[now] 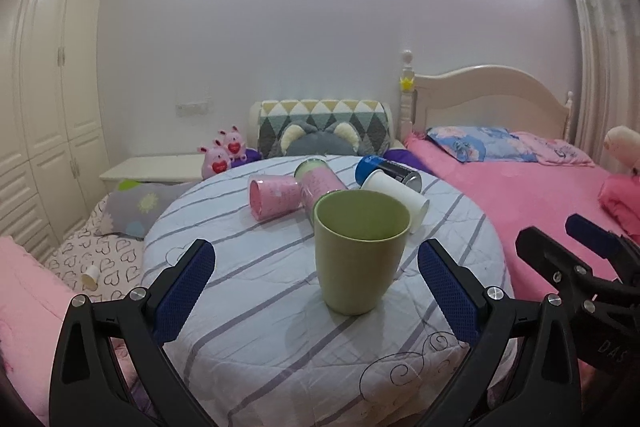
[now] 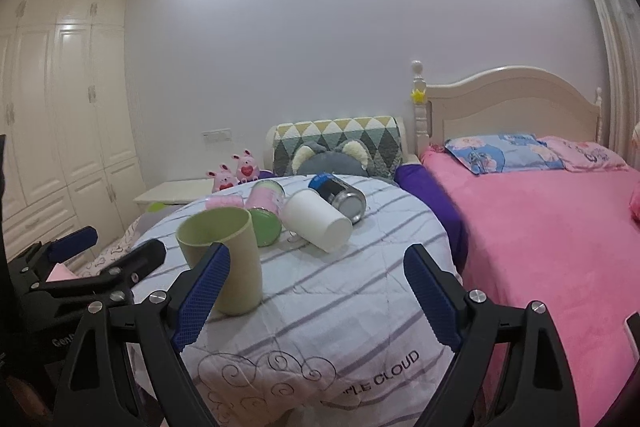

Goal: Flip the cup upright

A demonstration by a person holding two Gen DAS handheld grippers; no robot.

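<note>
Hidden or unclear: the green cup [image 1: 362, 257] hides part of the pink cup [image 1: 316, 187] lying behind it; in the right wrist view the right hand-held gripper's left finger covers the green cup's lower near side. A second pink cup [image 1: 274, 195] shows only as a sliver in the right wrist view. The print on the striped cloth [image 2: 320, 307] reads "…LE CLOUD" (first letters lost in a fold). Both persons' hands are out of frame.

Task item: green cup, standing upright, mouth up, on the cloth-covered round tabletop [image 1: 280, 327], nearer the camera than the cluster of fallen vessels: white cup [image 2: 318, 221] on its side, blue-capped metal can [image 2: 340, 197] on its side.

Left hand-held gripper [image 1: 316, 291]: fingers spread wide, one to each side of the green cup, neither pad touching it.

Right hand-held gripper [image 2: 314, 297]: fingers spread wide, holding nothing, low over the tabletop, to the right of the green cup.
</note>
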